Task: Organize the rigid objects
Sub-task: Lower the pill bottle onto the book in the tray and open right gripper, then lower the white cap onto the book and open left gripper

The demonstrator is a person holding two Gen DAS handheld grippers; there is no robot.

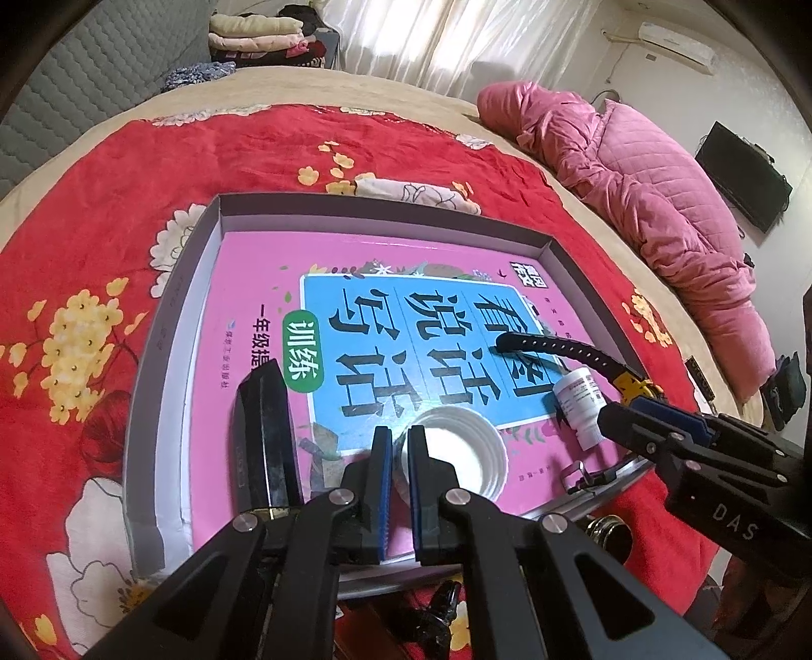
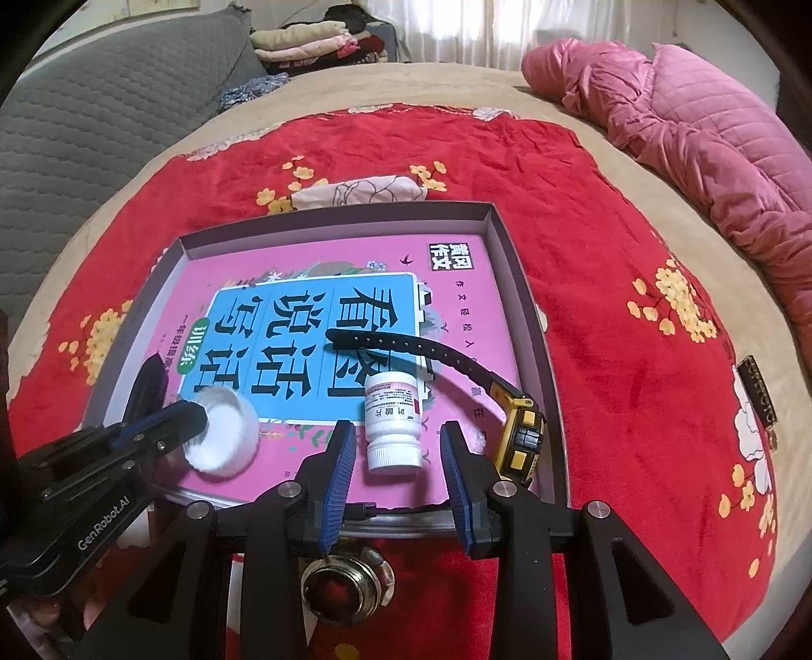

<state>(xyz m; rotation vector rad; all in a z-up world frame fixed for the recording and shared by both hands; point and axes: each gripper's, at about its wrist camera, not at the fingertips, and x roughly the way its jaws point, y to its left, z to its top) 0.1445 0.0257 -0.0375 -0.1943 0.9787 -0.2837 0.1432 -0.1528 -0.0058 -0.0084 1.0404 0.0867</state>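
Note:
A shallow grey box (image 1: 380, 213) (image 2: 330, 223) lies on the red floral blanket with a pink book (image 1: 254, 264) (image 2: 457, 315) flat inside it. On the book lie a white lid (image 1: 457, 452) (image 2: 228, 436), a white pill bottle (image 1: 578, 401) (image 2: 393, 431) on its side, a yellow-cased watch (image 2: 522, 431) with a black strap (image 1: 553, 348), and a long black object (image 1: 261, 431) (image 2: 149, 386). My left gripper (image 1: 399, 457) (image 2: 195, 419) is shut on the lid's rim. My right gripper (image 2: 398, 457) (image 1: 616, 414) straddles the bottle, with a gap on each side of it.
A round metal fitting (image 2: 345, 584) (image 1: 609, 528) and a black screw (image 1: 436, 609) lie on the blanket (image 2: 634, 355) just outside the box's near wall. A pink quilted coat (image 1: 634, 203) (image 2: 710, 127) lies at the right. Folded clothes (image 1: 259, 35) are stacked at the back.

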